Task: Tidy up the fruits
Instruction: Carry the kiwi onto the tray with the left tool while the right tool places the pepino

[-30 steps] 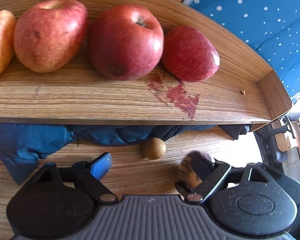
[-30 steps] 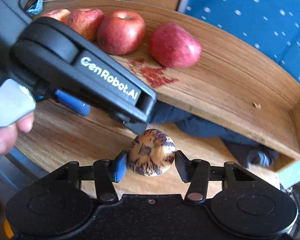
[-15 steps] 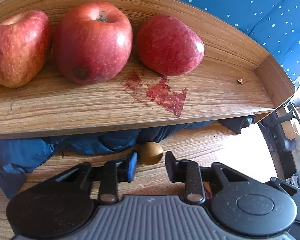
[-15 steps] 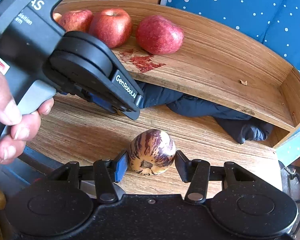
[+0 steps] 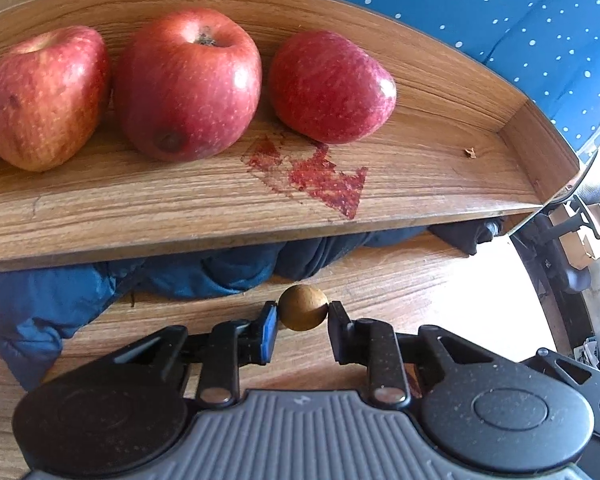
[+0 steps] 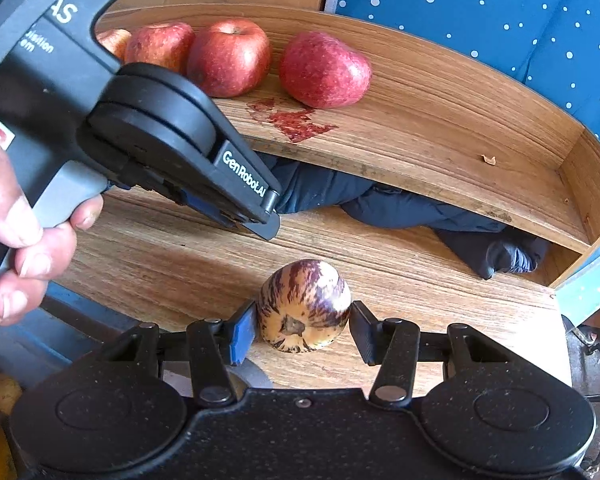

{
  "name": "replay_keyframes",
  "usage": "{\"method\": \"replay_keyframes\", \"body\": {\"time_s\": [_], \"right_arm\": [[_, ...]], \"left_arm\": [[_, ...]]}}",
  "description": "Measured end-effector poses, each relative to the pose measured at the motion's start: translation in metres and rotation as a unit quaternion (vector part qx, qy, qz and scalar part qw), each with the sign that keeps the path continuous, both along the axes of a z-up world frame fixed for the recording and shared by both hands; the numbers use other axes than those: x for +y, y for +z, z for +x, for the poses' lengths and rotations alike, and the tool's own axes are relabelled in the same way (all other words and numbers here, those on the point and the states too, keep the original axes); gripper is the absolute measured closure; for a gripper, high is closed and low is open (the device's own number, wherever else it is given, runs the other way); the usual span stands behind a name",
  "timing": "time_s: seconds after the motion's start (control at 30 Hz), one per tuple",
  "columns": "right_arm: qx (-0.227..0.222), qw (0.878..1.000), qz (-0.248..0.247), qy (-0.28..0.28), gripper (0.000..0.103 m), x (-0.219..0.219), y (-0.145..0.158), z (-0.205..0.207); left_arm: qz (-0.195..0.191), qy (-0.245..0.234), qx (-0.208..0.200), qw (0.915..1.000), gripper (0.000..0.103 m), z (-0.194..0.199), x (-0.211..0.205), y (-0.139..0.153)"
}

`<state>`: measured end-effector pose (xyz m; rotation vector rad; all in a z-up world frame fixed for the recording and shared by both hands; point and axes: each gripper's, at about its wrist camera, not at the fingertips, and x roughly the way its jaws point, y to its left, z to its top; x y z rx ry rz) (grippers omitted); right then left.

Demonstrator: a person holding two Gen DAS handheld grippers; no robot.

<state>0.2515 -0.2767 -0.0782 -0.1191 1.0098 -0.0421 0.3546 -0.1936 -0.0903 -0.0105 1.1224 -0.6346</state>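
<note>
Since earlier, left tool closed on longan; right tool clenched striped fruit. Apples shelved; two pending.

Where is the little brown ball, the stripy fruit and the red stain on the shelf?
little brown ball (image 5: pixel 302 307), left wrist view, middle of its front.
stripy fruit (image 6: pixel 304 304), right wrist view, its striped side.
red stain (image 5: pixel 324 180), left wrist view, its widest patch.

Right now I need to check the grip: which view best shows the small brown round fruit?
The left wrist view: the small brown fruit sits centred between the left gripper fingers. In the right wrist view, that gripper's body hides it completely.
</note>
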Motion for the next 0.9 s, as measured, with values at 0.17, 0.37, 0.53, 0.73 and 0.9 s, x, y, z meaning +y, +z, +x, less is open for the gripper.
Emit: {"method": "replay_keyframes", "body": {"time_s": [0.17, 0.37, 0.53, 0.73, 0.9], "right_arm": [[0.001, 1.0, 0.005, 0.0, 0.051, 0.003, 0.002, -0.005], [-0.01, 1.0, 0.01, -0.003, 0.051, 0.004, 0.008, -0.011], [-0.025, 1.0, 0.014, 0.005, 0.051, 0.01, 0.016, -0.021], [-0.041, 0.998, 0.032, 0.024, 0.051, 0.021, 0.029, -0.043], [-0.044, 0.997, 0.042, 0.041, 0.051, 0.03, 0.034, -0.061]], "left_arm": [[0.002, 0.002, 0.0, 1.0, 0.074, -0.006, 0.007, 0.003], [-0.001, 0.003, -0.007, 1.0, 0.074, -0.013, 0.016, 0.011], [-0.002, 0.014, -0.021, 0.9997, 0.074, -0.022, 0.028, 0.024], [-0.004, 0.042, -0.041, 0.9983, 0.074, -0.043, 0.052, 0.042], [0.005, 0.065, -0.038, 0.9971, 0.074, -0.068, 0.075, 0.048]]}}
